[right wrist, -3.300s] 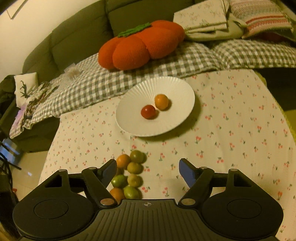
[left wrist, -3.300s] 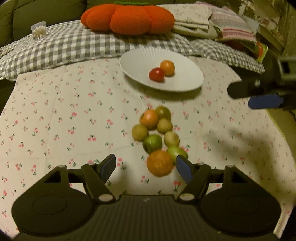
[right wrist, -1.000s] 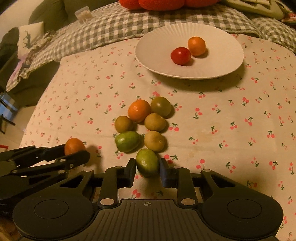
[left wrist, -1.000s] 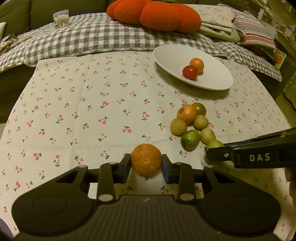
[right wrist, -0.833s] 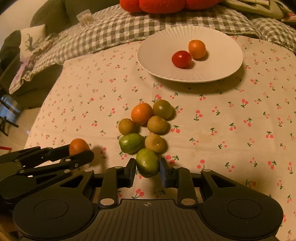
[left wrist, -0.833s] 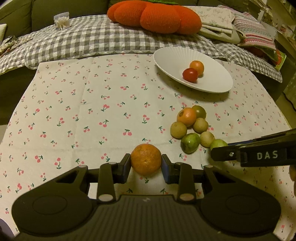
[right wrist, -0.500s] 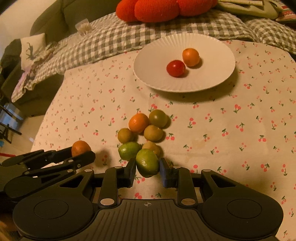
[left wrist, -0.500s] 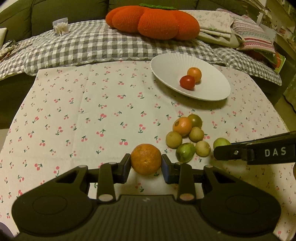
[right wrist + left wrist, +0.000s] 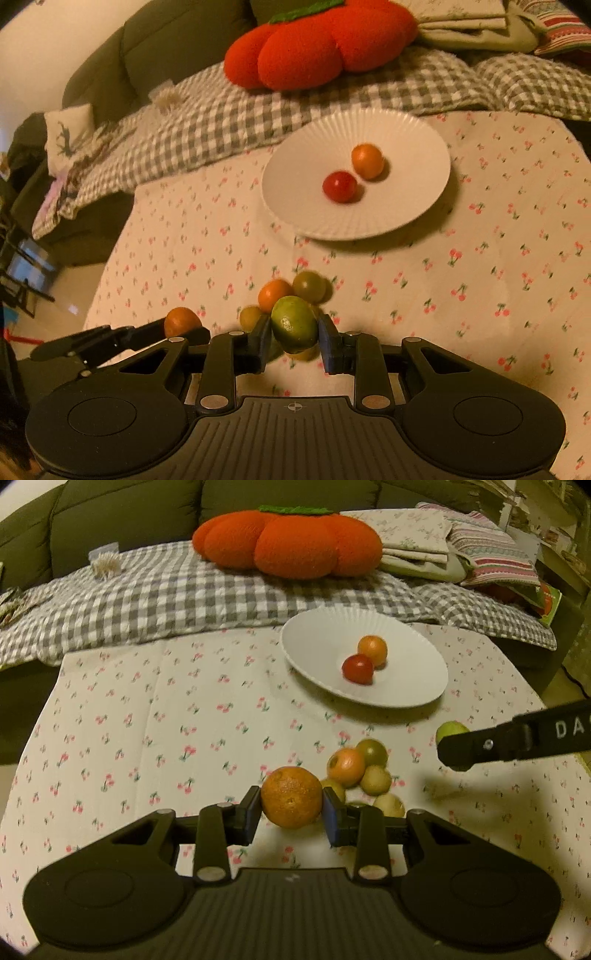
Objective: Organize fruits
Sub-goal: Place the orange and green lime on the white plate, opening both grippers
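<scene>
Both of your tongs are loaded. Your left tongs [image 9: 291,808] are clamped on the orange [image 9: 291,797], pads on its two sides at mid-height, so it sits centred and should not roll out. Your right tongs [image 9: 293,338] are pinched narrow on the green fruit [image 9: 294,324], same side-on grip. Both fruits look clear of the cherry-print cloth on the counter [image 9: 147,720], which I read as the carry step toward the white plate [image 9: 406,698]. The plate already holds a red fruit [image 9: 357,669] and a small orange fruit [image 9: 373,650], touching each other near the middle, so the open room is on the near and left parts of the dish. The loose pile [image 9: 364,771] sits on the cloth between you and the plate, just ahead of your left tongs; pass over it rather than through it. The plate is shallow, so set each fruit down low before letting go or it may roll off. Two tongs converging on one plate: stagger the drops.
</scene>
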